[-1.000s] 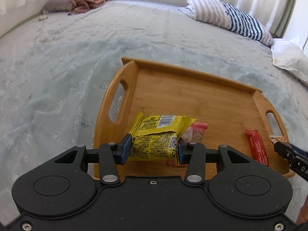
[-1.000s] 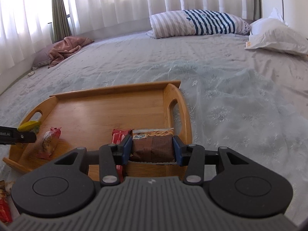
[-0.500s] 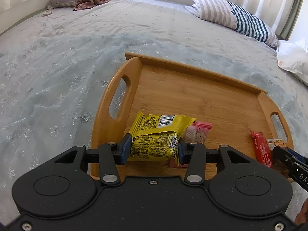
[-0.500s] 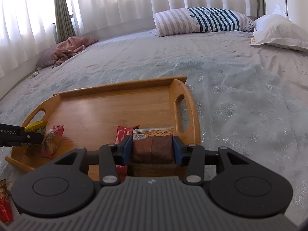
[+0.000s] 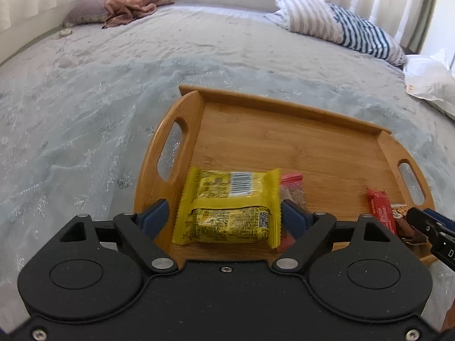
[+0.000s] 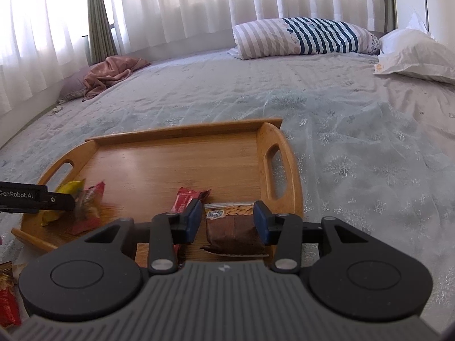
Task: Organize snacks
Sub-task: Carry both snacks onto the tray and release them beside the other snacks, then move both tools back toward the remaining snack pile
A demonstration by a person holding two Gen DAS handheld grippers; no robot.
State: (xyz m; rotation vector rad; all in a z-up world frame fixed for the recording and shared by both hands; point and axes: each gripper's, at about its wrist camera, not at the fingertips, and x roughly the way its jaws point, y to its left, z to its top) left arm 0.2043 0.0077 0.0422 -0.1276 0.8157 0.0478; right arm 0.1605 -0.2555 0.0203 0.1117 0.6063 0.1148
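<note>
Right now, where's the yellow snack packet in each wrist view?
Left wrist: yellow snack packet sits bottom centre, flat on the tray's near-left corner, between the left gripper's opening jaws, pads clear of it.
Right wrist: only a blurred yellow sliver at the left edge, behind the other gripper's black finger.
Shared landmark: the wooden tray; the packet lies beside its cut-out handle on that side.

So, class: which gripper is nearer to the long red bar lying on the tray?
Right. The right gripper, around a brown snack pack, sits just beside the red bar. The left gripper, jaws opening around the yellow packet, is at the tray's other end.
</note>
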